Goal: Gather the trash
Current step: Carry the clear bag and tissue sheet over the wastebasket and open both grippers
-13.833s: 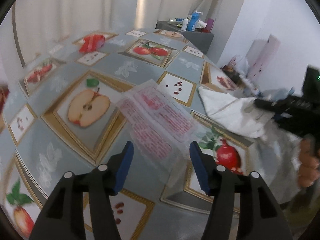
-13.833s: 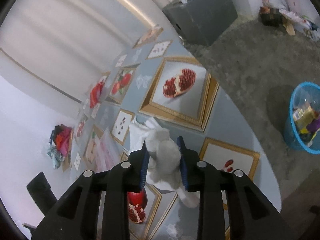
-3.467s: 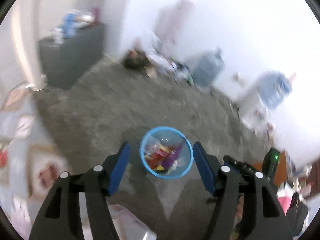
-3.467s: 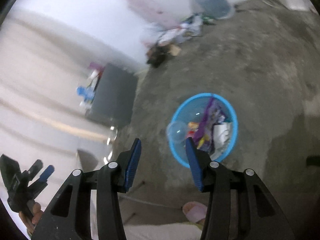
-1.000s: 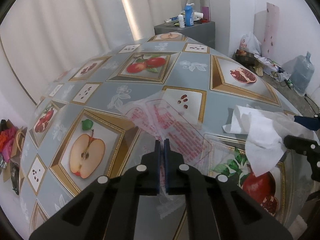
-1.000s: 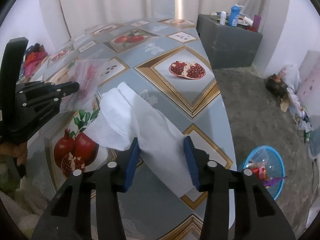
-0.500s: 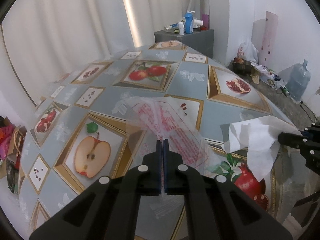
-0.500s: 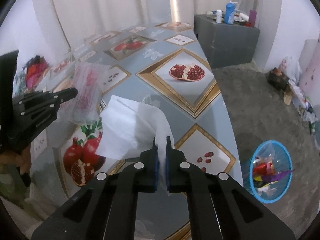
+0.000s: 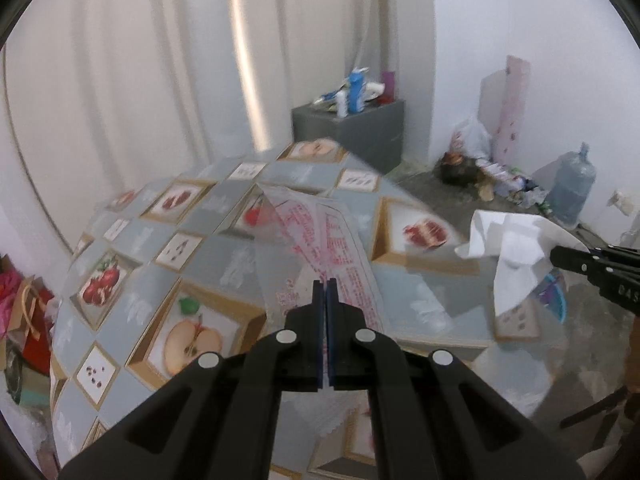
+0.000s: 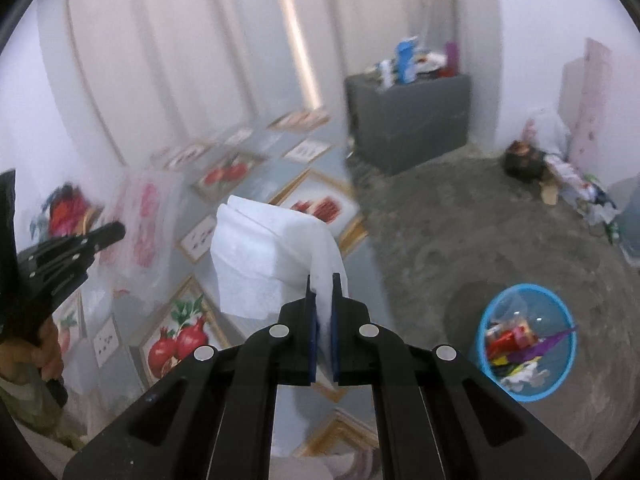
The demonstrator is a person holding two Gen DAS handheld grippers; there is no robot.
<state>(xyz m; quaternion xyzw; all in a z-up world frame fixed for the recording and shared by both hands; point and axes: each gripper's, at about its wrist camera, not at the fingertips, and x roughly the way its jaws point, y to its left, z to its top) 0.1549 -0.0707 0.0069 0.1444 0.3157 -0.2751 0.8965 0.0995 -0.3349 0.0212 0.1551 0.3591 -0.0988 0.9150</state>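
Right wrist view: right claw (image 10: 323, 280) clamped on white tissue (image 10: 264, 256) at centre, left claw (image 9: 325, 286) pinching clear plastic wrapper (image 9: 320, 240) mid-frame, both lifted off bench (image 9: 240, 256); left to do, I'd say: carry & drop into blue bin (image 10: 560, 380), lower right.

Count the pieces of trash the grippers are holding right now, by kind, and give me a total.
Clear plastic wrapper, in the left gripper: 1
White tissue, in the right gripper: 1
Total: 2
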